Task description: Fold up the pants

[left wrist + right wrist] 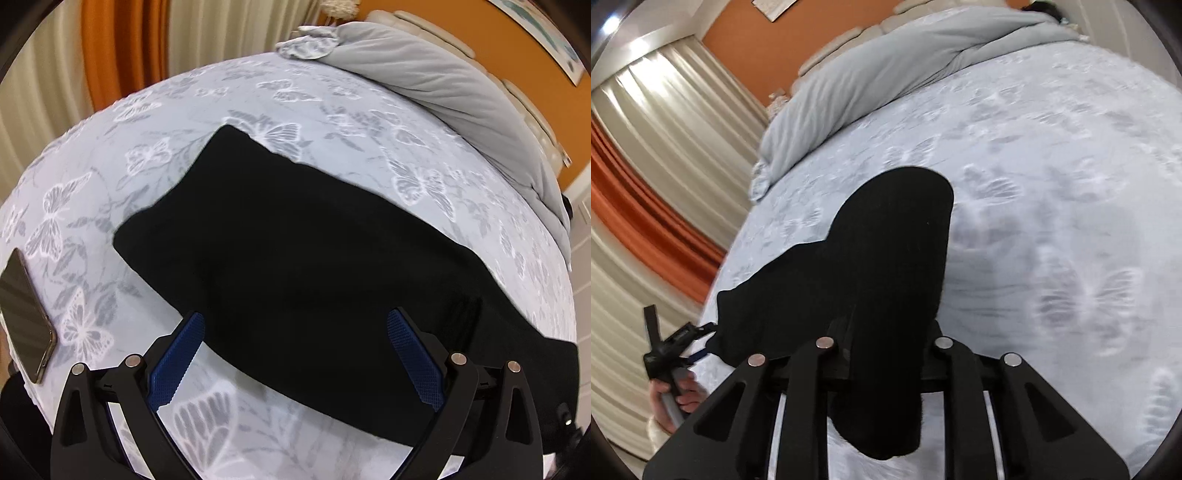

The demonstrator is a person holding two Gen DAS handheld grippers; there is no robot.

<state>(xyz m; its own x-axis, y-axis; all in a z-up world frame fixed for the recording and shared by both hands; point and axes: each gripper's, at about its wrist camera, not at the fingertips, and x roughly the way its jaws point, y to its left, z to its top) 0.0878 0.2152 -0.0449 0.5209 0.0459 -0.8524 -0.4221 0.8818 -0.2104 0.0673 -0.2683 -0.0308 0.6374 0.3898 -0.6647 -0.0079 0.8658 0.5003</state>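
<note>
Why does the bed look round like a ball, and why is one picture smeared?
Both views bulge because of the fisheye lens. The right wrist view's bedspread is motion-blurred, its butterflies streaked. The left wrist view is sharper, with glare on the phone. The black pants show almost no detail.

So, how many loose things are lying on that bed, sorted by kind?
Black pants: 1
Phone: 1
Grey duvet, bunched at the head: 1
Total: 3

Right tool's fingertips (886,354) buried under black pants (886,258), bedsheet butterflies (1089,295) smeared by blur, phone (26,314) clipped by left edge, pants' right end (535,369) behind tool arm.
</note>
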